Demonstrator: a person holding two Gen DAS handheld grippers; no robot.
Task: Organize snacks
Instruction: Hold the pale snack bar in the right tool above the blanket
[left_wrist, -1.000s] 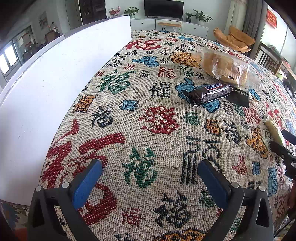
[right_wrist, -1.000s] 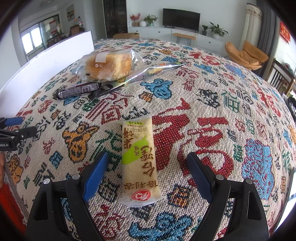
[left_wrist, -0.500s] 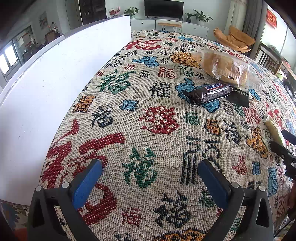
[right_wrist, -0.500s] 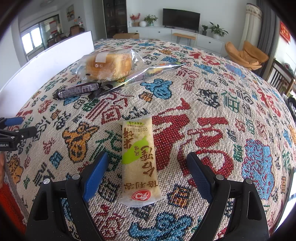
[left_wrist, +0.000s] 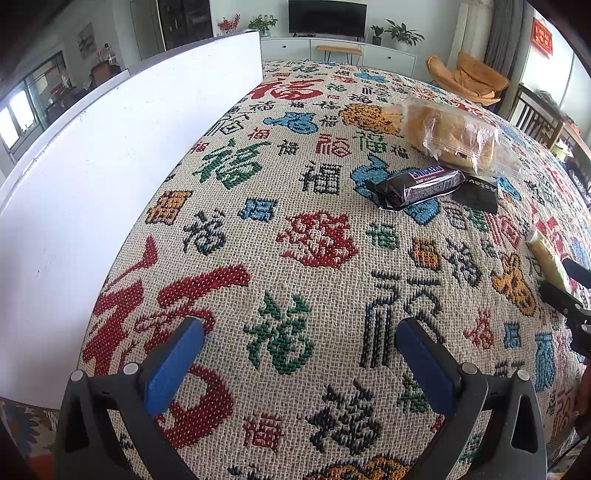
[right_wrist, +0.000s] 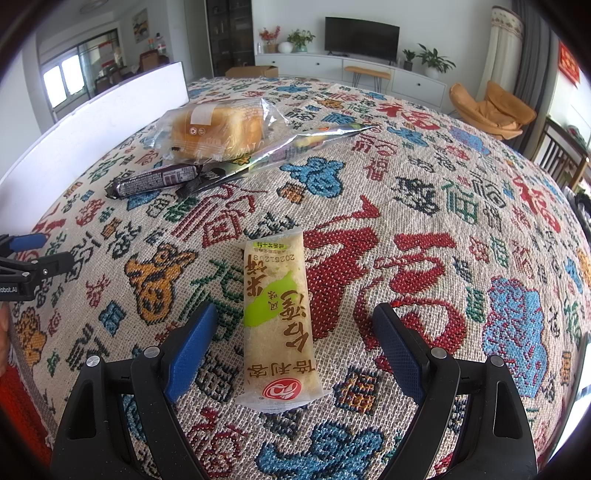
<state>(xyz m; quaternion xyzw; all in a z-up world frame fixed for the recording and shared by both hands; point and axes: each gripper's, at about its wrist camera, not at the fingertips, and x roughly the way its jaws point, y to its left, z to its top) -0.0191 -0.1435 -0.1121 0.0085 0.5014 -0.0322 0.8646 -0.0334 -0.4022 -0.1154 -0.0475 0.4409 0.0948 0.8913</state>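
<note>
Between your right gripper's (right_wrist: 291, 339) spread fingers lies the pale yellow-and-green plastic-wrapped rice cracker bar (right_wrist: 277, 325), flat on the patterned woven cloth of the worktop (right_wrist: 443, 206), untouched by either pad. It looks light, crinkly and brittle inside, so close gently across its narrow middle rather than on the sealed ends. Your left gripper (left_wrist: 295, 354) hovers with fingers spread and nothing between them, near the worktop's left edge beside the white upright board (left_wrist: 110, 166). Toward the far left of the worktop sit the clear-bagged soft bread loaf (right_wrist: 218, 129), the dark brown chocolate bar (right_wrist: 155, 181) and a long silvery foil packet (right_wrist: 288, 147), touching one another. Bare cloth to the right gives you room.
</note>
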